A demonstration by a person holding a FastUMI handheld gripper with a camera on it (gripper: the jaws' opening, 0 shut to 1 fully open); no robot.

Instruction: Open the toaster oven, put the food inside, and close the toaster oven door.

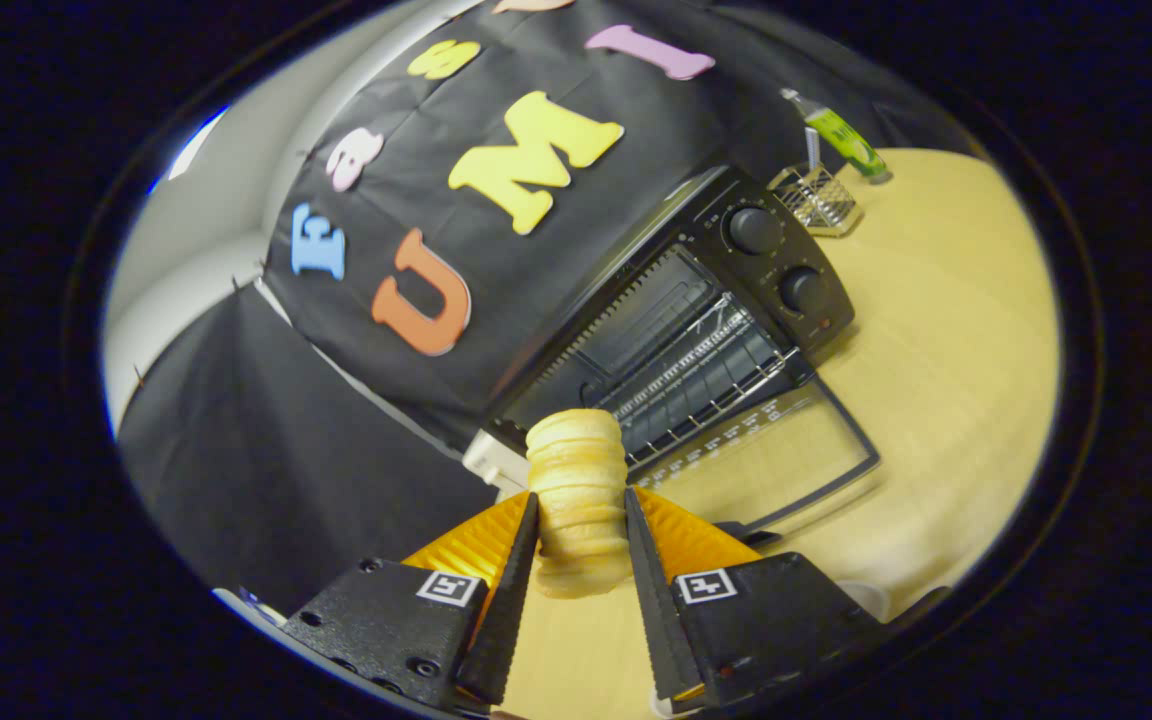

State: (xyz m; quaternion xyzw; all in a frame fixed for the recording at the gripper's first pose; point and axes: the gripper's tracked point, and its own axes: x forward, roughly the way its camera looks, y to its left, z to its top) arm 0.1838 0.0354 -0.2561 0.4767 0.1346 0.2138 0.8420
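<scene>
Before the open toaster oven (696, 330), wire rack bare, gripper (581, 510) clamping ridged pastry (578, 480)

bread roll (579, 500): soft, matt, ridged crust
gripper (581, 505) fingers (514, 590): both pressing on the roll, hard plastic look, saw-tooth edges
toaster oven (726, 290): smooth metal shell, a little shiny
rack (686, 370): thin shiny wire
door (786, 450): clear glossy glass, open
table (946, 340): smooth pale wood
basket (816, 197): shiny wire
wall (266, 450): matt cloth, creased
</scene>
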